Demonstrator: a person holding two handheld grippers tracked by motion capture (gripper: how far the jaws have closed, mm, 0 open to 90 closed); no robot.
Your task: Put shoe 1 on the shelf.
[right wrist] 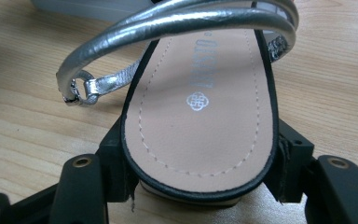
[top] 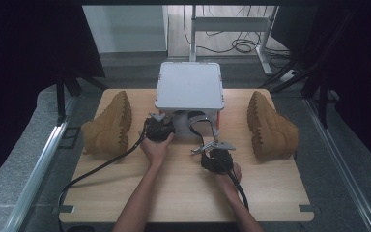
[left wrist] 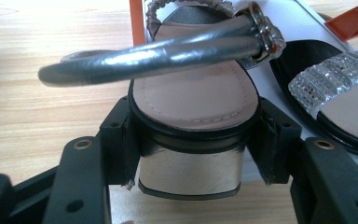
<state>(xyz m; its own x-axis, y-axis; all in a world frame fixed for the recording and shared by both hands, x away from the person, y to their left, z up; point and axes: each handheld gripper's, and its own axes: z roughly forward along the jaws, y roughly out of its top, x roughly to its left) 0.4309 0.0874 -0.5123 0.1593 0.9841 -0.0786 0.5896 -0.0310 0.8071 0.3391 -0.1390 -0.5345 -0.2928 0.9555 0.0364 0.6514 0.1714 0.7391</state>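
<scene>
I keep the left gripper [top: 158, 126] fingers squeezed on one sandal's [left wrist: 193, 100] heel and the right gripper [top: 211, 151] fingers on the other sandal [right wrist: 200, 107], both near the grey box [top: 190, 86], lifting them slowly and level.

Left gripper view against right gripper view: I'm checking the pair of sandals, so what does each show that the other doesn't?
Left gripper view: a metallic block heel between the fingers, and a second sandal's clear beaded strap. Right gripper view: a printed emblem on the insole and a strap ring. Both: a silver ankle strap above a tan insole, fingers closed on the heel end, and the wooden table.
</scene>
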